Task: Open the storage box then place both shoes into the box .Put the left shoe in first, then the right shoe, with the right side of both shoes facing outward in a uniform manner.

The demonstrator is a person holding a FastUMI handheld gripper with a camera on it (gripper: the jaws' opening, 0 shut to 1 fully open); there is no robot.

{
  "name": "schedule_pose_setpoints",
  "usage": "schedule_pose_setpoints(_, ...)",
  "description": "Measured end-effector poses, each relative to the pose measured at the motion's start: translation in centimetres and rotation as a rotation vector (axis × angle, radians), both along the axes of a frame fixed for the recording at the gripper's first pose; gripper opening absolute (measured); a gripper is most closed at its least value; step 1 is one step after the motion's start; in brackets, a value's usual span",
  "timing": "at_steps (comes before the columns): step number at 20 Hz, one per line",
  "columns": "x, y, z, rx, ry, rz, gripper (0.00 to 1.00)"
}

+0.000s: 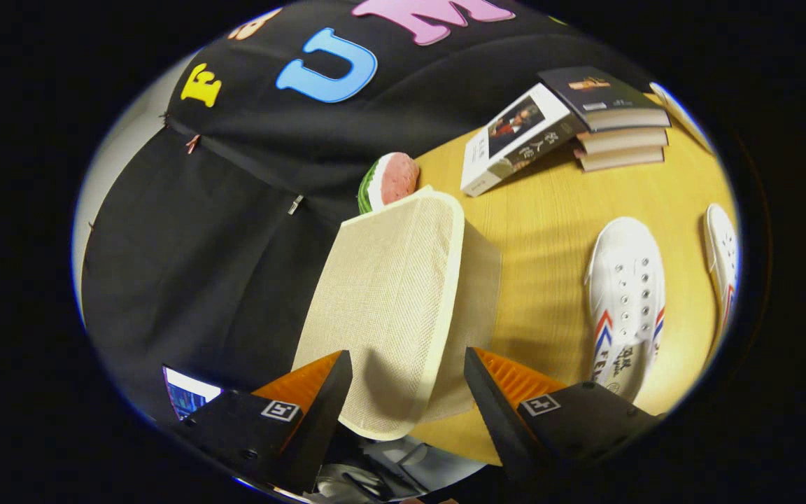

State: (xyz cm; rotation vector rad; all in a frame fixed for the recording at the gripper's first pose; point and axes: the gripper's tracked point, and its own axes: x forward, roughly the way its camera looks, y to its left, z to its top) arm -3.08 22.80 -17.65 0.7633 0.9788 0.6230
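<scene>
Gripper view: the gripper (408, 385) has its fingers spread wide, pressing on nothing. Between them, and running on ahead, is the beige woven lid (392, 315) of the storage box (478, 280), lying across the gap untouched. Judging by this, the lid-opening step is in hand (it cannot be told whether the lid is up or flat). To the right, on the wooden worktop (543, 231), two white shoes wait: one shoe (627, 294) near the box, a second shoe (721, 252) beyond it. Farther off sit stacked books (613, 119) and a watermelon-slice toy (392, 180).
</scene>
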Motion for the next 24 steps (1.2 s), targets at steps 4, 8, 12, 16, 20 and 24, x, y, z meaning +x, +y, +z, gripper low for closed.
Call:
schedule_pose_setpoints(4, -0.4, 2.4, -0.6, 0.068, 0.074, 0.038, 0.97)
schedule_pose_setpoints(8, -0.5, 2.8, -1.5, 0.048, 0.11, 0.052, 0.76)
schedule_pose_setpoints(12, -0.8, 2.6, -1.8, 0.048, 0.18, 0.054, 0.59)
schedule_pose_setpoints(16, -0.9, 2.5, -1.3, 0.077, 0.232, 0.065, 0.37)
schedule_pose_setpoints(20, -0.8, 1.9, -0.8, 0.04, 0.189, 0.086, 0.08)
schedule_pose_setpoints(24, -0.7, 2.0, -0.2, 0.037, 0.164, 0.077, 0.05)
